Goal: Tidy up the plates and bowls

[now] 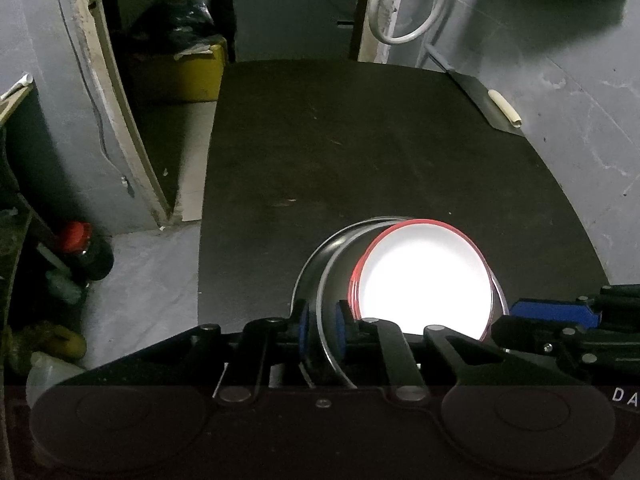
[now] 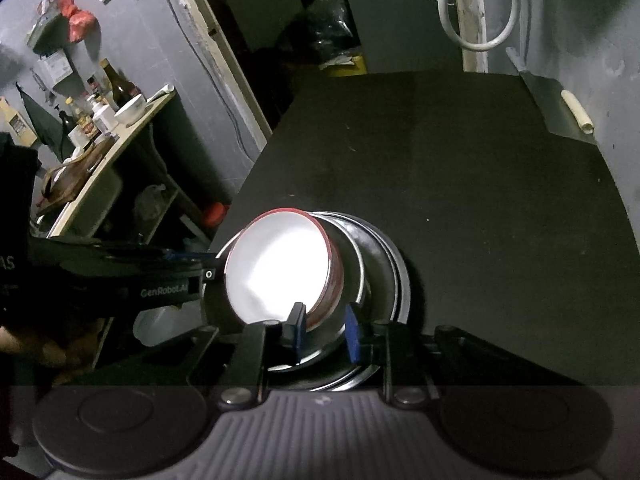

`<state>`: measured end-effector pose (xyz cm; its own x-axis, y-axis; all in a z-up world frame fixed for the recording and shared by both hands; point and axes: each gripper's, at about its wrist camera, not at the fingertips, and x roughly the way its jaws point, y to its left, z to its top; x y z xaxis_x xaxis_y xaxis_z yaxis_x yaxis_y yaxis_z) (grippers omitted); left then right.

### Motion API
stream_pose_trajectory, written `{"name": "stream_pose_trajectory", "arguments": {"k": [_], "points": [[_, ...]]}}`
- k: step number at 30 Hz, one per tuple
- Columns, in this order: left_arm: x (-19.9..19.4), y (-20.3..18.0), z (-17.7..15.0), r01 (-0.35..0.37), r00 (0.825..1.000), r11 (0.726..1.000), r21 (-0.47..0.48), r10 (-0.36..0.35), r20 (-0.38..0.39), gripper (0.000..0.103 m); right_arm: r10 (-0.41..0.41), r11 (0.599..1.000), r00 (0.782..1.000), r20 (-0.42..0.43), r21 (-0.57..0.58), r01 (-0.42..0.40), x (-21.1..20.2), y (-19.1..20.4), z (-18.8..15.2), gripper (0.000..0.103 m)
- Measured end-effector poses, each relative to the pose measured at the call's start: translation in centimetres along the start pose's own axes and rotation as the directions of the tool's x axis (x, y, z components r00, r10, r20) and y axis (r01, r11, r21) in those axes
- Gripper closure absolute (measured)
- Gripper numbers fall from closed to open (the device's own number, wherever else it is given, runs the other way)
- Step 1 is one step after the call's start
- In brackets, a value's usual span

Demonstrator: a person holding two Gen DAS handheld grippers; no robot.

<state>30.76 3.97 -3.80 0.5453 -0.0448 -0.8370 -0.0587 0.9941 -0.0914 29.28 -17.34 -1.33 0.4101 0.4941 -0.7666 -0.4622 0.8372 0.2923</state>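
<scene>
A white bowl with a red rim (image 1: 424, 280) sits inside a steel bowl (image 1: 316, 276) on the black table (image 1: 360, 140). My left gripper (image 1: 323, 330) is shut on the steel bowl's rim at its left side. In the right wrist view the red-rimmed bowl (image 2: 276, 268) rests in the steel bowl (image 2: 352, 280), which sits on stacked steel plates (image 2: 400, 280). My right gripper (image 2: 326, 332) has its blue pads on either side of the red-rimmed bowl's wall, with a small gap showing. The left gripper's body (image 2: 160, 280) enters from the left.
A flat metal scraper with a pale handle (image 1: 504, 108) lies at the table's far right edge against the grey wall. A yellow bin (image 1: 192, 72) stands beyond the table's left side. A shelf with bottles and a white bowl (image 2: 100, 120) stands to the left.
</scene>
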Motion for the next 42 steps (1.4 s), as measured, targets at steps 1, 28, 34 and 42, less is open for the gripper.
{"name": "stream_pose_trajectory", "arguments": {"k": [1,28,34,42], "points": [[-0.1,-0.1,0.0,-0.005,1.0,1.0,0.0,0.005,0.001,0.084,-0.002,1.0,1.0,0.002,-0.001,0.002,-0.1,0.1,-0.1,0.078],[-7.0,0.7,-3.3,-0.115,0.981,0.98,-0.163,0.137,0.134,0.002,-0.036,0.999,0.991,0.126,0.006,0.036,-4.7,-0.5,-2.2,0.021],[-8.4,0.5,-4.4,-0.13,0.978,0.968,-0.215,0.161,0.133,0.001,-0.04,0.999,0.988,0.151,-0.01,0.042,-5.7,-0.8,-2.5,0.0],[-10.8,-0.5,-6.0,-0.195,0.961,0.954,-0.228,0.233,0.151,0.001,-0.013,1.0,0.974,0.226,0.01,0.011,-6.3,-1.8,-3.1,0.0]]}}
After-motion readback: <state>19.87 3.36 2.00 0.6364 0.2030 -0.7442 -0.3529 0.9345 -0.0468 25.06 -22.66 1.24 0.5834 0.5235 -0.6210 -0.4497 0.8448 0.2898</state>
